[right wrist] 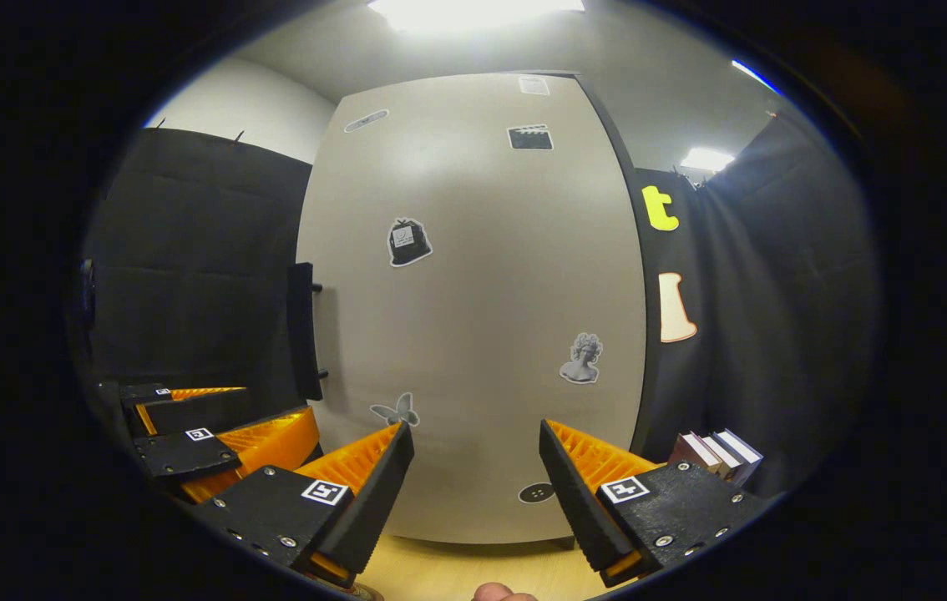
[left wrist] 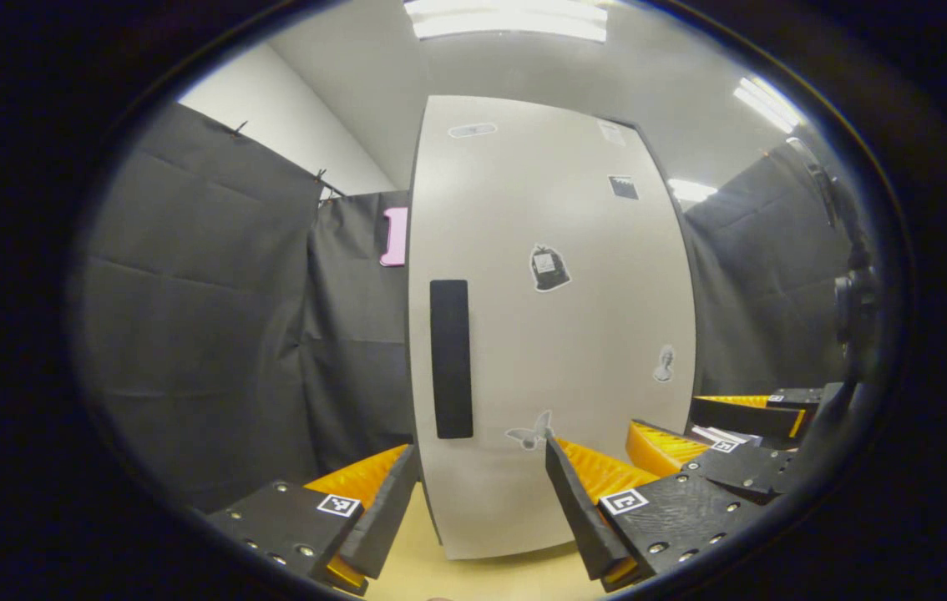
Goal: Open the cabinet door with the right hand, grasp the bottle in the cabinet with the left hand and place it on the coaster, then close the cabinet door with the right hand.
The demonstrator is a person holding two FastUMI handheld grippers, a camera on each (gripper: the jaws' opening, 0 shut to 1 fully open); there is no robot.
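Note:
The pale grey cabinet door [left wrist: 574,334] stands shut right in front of both grippers, hiding whatever is inside. Its black vertical handle [left wrist: 450,359] sits near the door's left edge; in the right gripper view the handle [right wrist: 303,330] shows side-on. My left gripper [left wrist: 482,446] is open, low before the door, its fingers spread just right of the handle's foot. My right gripper [right wrist: 475,427] is open too, facing the door's lower middle. Each gripper sees the other alongside: the right gripper [left wrist: 665,415] to the right, the left gripper [right wrist: 273,405] to the left near the handle.
A light wooden tabletop [left wrist: 473,576] runs under the cabinet. Several books [right wrist: 716,455] lean against the black cloth to the cabinet's right. Small stickers dot the door. A fingertip [right wrist: 503,593] shows at the bottom edge of the right gripper view.

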